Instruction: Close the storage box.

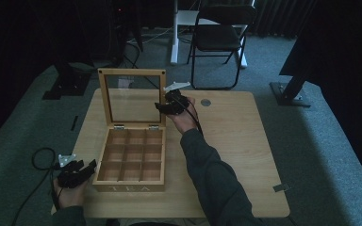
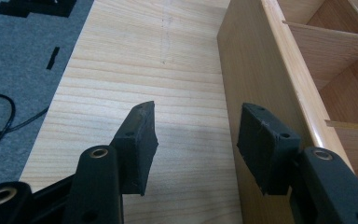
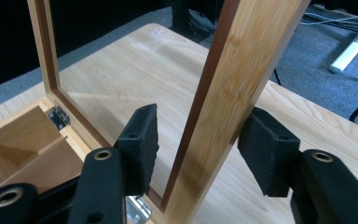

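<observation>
A wooden tea box [image 1: 129,187] with empty compartments stands open on the table, its glass-paned lid [image 1: 132,73] upright. My right gripper [image 1: 168,106] is at the lid's right rail [image 3: 242,46]. In the right gripper view its jaws straddle that rail [image 3: 198,116]: the right pad [image 3: 265,149] rests against the rail's back, while a gap shows at the left pad [image 3: 140,140]. My left gripper [image 1: 88,168] lies low at the box's front left corner. It stands open [image 2: 198,109] with bare table between the pads, the right pad beside the box's side wall [image 2: 247,70].
The light wooden table [image 1: 235,141] has a round grommet [image 1: 205,102] at the back and a bit of tape [image 1: 281,188] near its right front corner. A black folding chair [image 1: 219,33] stands behind it. A cable [image 1: 40,157] loops on the carpet at left.
</observation>
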A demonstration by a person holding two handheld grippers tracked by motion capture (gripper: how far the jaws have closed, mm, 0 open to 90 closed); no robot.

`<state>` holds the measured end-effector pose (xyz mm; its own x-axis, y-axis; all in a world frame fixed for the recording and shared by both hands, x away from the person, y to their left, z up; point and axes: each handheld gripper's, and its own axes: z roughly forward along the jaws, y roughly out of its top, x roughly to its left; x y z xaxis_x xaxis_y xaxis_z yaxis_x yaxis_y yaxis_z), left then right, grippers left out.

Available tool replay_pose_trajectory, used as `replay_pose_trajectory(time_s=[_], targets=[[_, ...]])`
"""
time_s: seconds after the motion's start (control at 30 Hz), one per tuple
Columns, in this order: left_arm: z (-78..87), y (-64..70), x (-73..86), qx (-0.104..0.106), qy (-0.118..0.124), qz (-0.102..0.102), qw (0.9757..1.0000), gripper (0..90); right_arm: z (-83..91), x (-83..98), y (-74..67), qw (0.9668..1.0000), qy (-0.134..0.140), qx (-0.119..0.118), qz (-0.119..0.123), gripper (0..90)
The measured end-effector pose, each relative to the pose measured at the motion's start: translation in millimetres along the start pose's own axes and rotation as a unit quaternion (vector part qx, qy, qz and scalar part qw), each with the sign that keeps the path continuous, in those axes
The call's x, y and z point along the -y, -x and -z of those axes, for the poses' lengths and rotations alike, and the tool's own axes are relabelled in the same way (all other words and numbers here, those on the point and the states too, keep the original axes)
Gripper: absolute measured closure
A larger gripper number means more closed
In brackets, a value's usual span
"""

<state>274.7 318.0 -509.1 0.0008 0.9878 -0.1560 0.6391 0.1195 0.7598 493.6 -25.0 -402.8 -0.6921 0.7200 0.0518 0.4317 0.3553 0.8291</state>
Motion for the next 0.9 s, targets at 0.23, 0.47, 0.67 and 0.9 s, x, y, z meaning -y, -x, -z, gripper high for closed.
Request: replay_pose_trajectory(time_s=[0.23, 0.47, 0.67, 0.9], targets=[[1.2, 1.2, -10.3, 0.005, 0.005, -0.006, 1.0000, 46.9, 1.5, -2.5, -1.8, 0.9999, 0.002, -0.003, -0.013, 48.2], [1.9, 9.2, -31.5, 0.006, 0.017, -0.031, 0.9994, 46.8, 7.0, -1.4, -6.1, 0.9999, 0.008, 0.000, -0.012, 49.9], [3.3, 14.2, -50.1, 0.008, 0.025, -0.045, 0.9986, 46.6, 16.5, 2.0, -12.1, 0.9998, 0.019, -0.001, -0.008, 52.9], [7.6, 21.9, -71.9, 0.014, 0.035, -0.062, 0.9974, 46.2, 24.4, 6.1, -16.1, 0.9995, 0.029, -0.008, -0.001, 54.4]])
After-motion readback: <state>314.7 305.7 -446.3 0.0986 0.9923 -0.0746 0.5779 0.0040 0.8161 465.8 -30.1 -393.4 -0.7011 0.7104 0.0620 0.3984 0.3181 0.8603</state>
